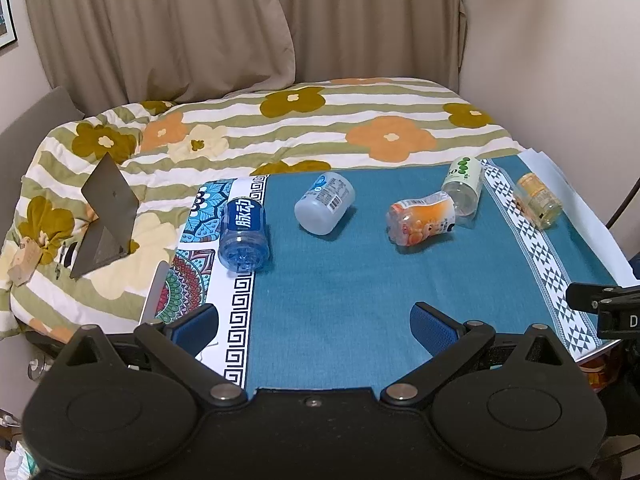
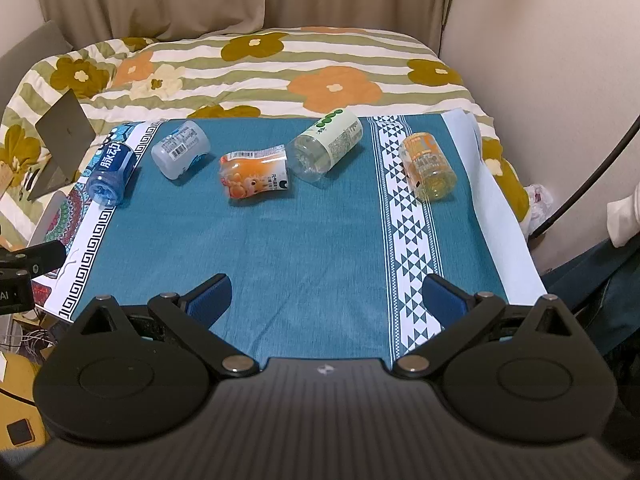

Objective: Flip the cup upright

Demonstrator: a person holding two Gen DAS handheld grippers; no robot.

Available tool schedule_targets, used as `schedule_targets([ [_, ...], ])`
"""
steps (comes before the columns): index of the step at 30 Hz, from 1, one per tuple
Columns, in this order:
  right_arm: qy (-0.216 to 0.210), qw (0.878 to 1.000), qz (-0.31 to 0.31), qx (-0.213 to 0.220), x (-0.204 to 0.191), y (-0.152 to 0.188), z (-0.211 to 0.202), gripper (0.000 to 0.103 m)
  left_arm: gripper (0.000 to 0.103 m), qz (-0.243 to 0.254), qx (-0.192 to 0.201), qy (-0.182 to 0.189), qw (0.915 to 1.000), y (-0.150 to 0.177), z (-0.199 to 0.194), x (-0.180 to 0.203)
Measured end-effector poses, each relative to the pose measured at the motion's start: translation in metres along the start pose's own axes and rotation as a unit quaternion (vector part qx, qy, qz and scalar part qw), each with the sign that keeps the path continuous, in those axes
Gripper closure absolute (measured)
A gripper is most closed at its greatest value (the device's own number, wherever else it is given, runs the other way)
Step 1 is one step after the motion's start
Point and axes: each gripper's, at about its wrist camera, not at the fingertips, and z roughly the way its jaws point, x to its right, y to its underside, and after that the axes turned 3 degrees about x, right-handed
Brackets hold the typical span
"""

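Beige curtains and a flower-print quilt (image 2: 248, 76) back the work surface, a teal tablecloth (image 1: 340, 280) with patterned borders.

Your left gripper (image 1: 314, 326) hangs above the near edge of the cloth, fingers spread wide with nothing between them. Your right gripper (image 2: 326, 298) is the same: splayed, empty, low over the near side. Neither touches anything.

Beyond them, well apart from both grippers, five cut-bottle cups lie on their sides in a loose row across the far half of the cloth. From your left: the blue-label cup (image 1: 243, 234) on the patterned border, the grey cup with a barcode (image 1: 325, 208), the orange cartoon cup (image 1: 420, 220), the green-dot cup (image 1: 464, 184) touching or nearly touching the orange one, and the amber cup (image 2: 428, 166) beside the triangle-pattern strip. A grey laptop (image 1: 106, 216) stands propped on the quilt, off to the left.

None of the cups stands upright, so the job looks to be at its start, in the approach. Which end of each cup is open is hard to read from here. Your next move calls for picking one cup, reaching forward, closing across its body, and rotating it onto its base without nudging its neighbours; the orange and green pair will need the most care.
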Motion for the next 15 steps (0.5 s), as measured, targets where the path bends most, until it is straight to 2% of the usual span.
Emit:
schedule_targets([
  [15,0.003,1.000,0.002,0.000,0.0003,-0.0001,0.0002,0.000,0.000,0.006,0.004,0.008,0.9999,-0.0040,-0.0001,0.0017],
])
